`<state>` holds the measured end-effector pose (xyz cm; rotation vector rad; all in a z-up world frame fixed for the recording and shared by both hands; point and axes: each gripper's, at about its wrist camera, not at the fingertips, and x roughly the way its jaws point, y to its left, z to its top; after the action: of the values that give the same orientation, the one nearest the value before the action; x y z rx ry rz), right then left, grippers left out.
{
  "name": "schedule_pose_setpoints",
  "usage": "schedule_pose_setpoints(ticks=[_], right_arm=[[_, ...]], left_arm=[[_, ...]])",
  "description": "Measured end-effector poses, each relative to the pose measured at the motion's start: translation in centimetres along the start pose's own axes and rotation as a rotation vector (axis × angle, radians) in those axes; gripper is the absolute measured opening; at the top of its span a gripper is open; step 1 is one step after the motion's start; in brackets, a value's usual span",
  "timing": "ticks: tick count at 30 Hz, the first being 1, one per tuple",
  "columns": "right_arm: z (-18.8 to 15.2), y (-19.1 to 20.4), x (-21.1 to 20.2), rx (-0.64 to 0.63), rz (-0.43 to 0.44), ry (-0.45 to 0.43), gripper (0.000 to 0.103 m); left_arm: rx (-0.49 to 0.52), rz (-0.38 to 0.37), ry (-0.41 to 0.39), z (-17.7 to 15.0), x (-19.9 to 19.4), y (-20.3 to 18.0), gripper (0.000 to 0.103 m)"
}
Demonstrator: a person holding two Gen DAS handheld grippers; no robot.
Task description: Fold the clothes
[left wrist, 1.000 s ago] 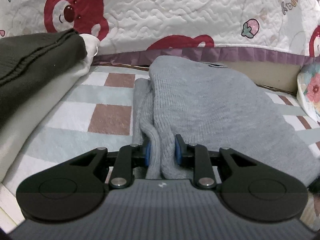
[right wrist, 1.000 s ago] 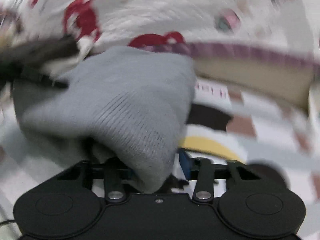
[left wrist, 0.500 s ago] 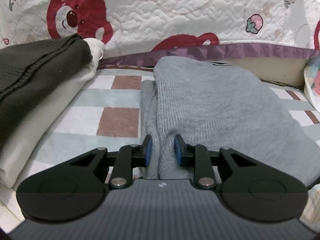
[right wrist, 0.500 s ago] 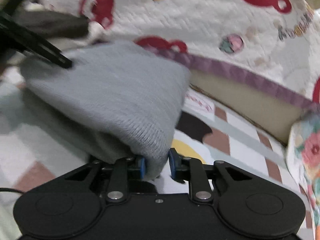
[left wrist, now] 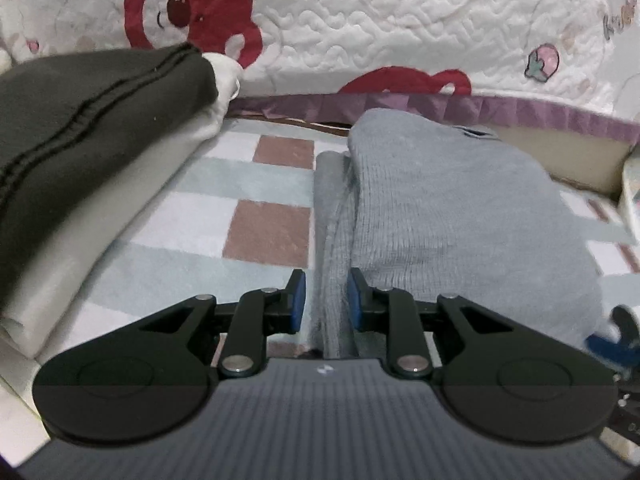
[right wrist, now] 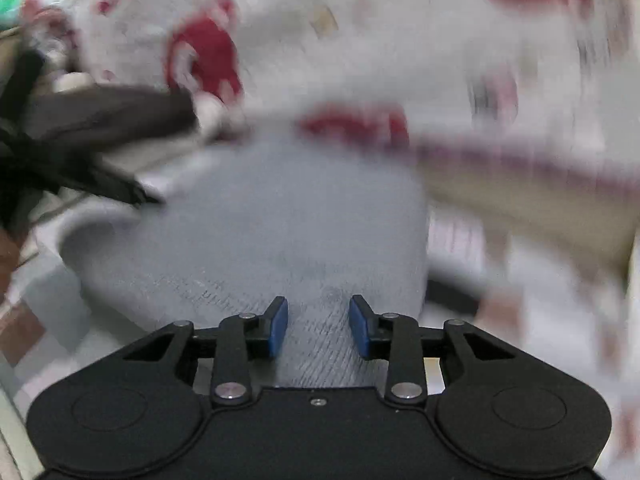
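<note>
A: Where the left wrist view looks out, what does the left gripper (left wrist: 323, 300) have?

B: It is clenched on a bunched fold of the grey sweater (left wrist: 460, 216), which runs up between the two blue pads at the near edge. The sweater lies folded on the checked mat (left wrist: 256, 216), reaching from the gripper to the far purple-trimmed edge of the bear-print quilt (left wrist: 400, 32).

A: And to the left of it?

B: A stack, well apart from the sweater: a dark knit garment (left wrist: 88, 112) on top of a cream folded garment (left wrist: 120, 208). At the near right edge, a blurred bit of the right gripper (left wrist: 616, 340) shows just beside the sweater's corner.

A: In the right wrist view, how does that gripper (right wrist: 318, 326) stand?

B: Its jaws have just been opening; the blue pads stand apart and the sweater (right wrist: 272, 216) lies between and below them, released rather than pinched. The picture is blurred. The sweater fills the middle, the left gripper (right wrist: 120, 188) reaches onto its far left corner, and the dark garment (right wrist: 112, 112) and quilt (right wrist: 360, 40) lie beyond.
</note>
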<state>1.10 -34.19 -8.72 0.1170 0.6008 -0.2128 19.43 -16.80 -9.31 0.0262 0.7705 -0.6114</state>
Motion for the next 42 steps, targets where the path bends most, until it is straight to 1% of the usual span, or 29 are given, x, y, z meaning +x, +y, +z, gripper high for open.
schedule_pose_setpoints(ticks=[2,4,5,6,7,8,9,11,12,14,15,17,19,20,21,23,24,25,27,28,29,30,32,35,38,40,42], right_arm=[[-1.6,-1.9,0.4,0.141,0.051,-0.005,0.033],[-1.3,-2.3,0.5,0.16,0.06,0.015,0.031],[-1.0,-2.4,0.6,0.162,0.062,0.026,0.031],[-1.2,-2.3,0.6,0.164,0.058,0.021,0.031],[-1.4,-2.1,0.6,0.166,0.053,0.012,0.031],[-1.7,-2.0,0.6,0.167,0.048,0.003,0.031],[-1.9,-1.7,0.5,0.154,0.04,0.0,0.031],[-1.9,-1.3,0.4,0.119,0.024,0.006,0.032],[-1.6,-1.4,0.4,0.112,0.022,0.017,0.032],[-1.0,-1.5,0.2,0.123,0.038,0.045,0.036],[-0.8,-1.5,0.2,0.13,0.047,0.059,0.037],[-0.4,-1.5,-0.2,0.151,0.082,0.094,0.048],[-0.3,-1.2,-1.1,0.122,0.123,0.127,0.052],[-0.2,-1.0,-1.5,0.094,0.134,0.142,0.052],[-0.1,-0.8,-2.0,0.061,0.139,0.154,0.052],[0.4,-0.8,-3.0,0.036,0.151,0.155,0.052],[0.8,-1.1,-3.4,0.042,0.162,0.148,0.052],[1.4,-1.6,-3.8,0.062,0.165,0.133,0.054],[2.0,-2.9,-4.0,0.08,0.107,0.091,0.062],[2.3,-3.6,-4.1,0.088,0.076,0.07,0.065],[2.6,-4.2,-4.1,0.095,0.044,0.049,0.065],[2.4,-5.1,-3.9,0.125,0.025,0.055,0.066],[1.9,-6.8,-3.4,0.204,0.01,0.078,0.066],[0.2,-8.6,-2.8,0.343,0.096,0.117,0.066],[-1.1,-8.7,-1.8,0.41,0.149,0.156,0.066],[-1.7,-8.7,-1.2,0.451,0.159,0.161,0.066],[-1.9,-8.5,-0.8,0.466,0.154,0.164,0.068]], left_arm=[[-0.066,-0.053,0.008,0.4,-0.3,0.8,0.023],[-0.148,-0.138,-0.007,0.7,-0.9,1.6,0.023],[-0.19,-0.18,-0.014,0.9,-1.2,2.1,0.026],[-0.231,-0.222,-0.021,1.1,-1.5,2.5,0.036],[-0.26,-0.258,-0.013,1.1,-1.4,2.6,0.04],[-0.289,-0.295,-0.004,1.1,-1.3,2.7,0.044],[-0.286,-0.313,0.016,1.0,-1.0,2.5,0.045],[-0.215,-0.251,0.07,0.6,0.0,1.3,0.045],[-0.168,-0.206,0.095,0.3,0.4,0.8,0.045],[-0.144,-0.154,0.103,0.3,0.7,0.8,0.046],[-0.132,-0.127,0.107,0.2,0.9,0.8,0.056],[-0.108,-0.075,0.115,0.2,1.2,0.9,0.062],[-0.184,-0.115,0.142,0.0,1.6,2.3,0.063],[-0.23,-0.141,0.157,-0.1,1.7,3.0,0.063],[-0.255,-0.155,0.167,-0.1,1.5,3.6,0.063],[-0.257,-0.16,0.166,0.1,0.6,4.3,0.062],[-0.263,-0.175,0.165,0.4,0.0,4.7,0.062],[-0.276,-0.212,0.159,0.4,-0.5,4.9,0.062],[-0.301,-0.286,0.146,0.5,-1.5,5.5,0.068],[-0.294,-0.301,0.153,0.4,-1.8,5.3,0.069],[-0.287,-0.315,0.16,0.3,-2.0,5.2,0.071],[-0.277,-0.326,0.178,0.2,-2.0,4.9,0.073],[-0.247,-0.307,0.213,0.0,-1.3,4.2,0.074],[-0.244,-0.275,0.273,-0.9,0.2,3.7,0.074],[-0.272,-0.292,0.308,-1.8,1.4,3.3,0.074],[-0.29,-0.303,0.331,-2.4,2.2,3.1,0.074],[-0.294,-0.299,0.327,-2.4,2.2,3.0,0.074]])
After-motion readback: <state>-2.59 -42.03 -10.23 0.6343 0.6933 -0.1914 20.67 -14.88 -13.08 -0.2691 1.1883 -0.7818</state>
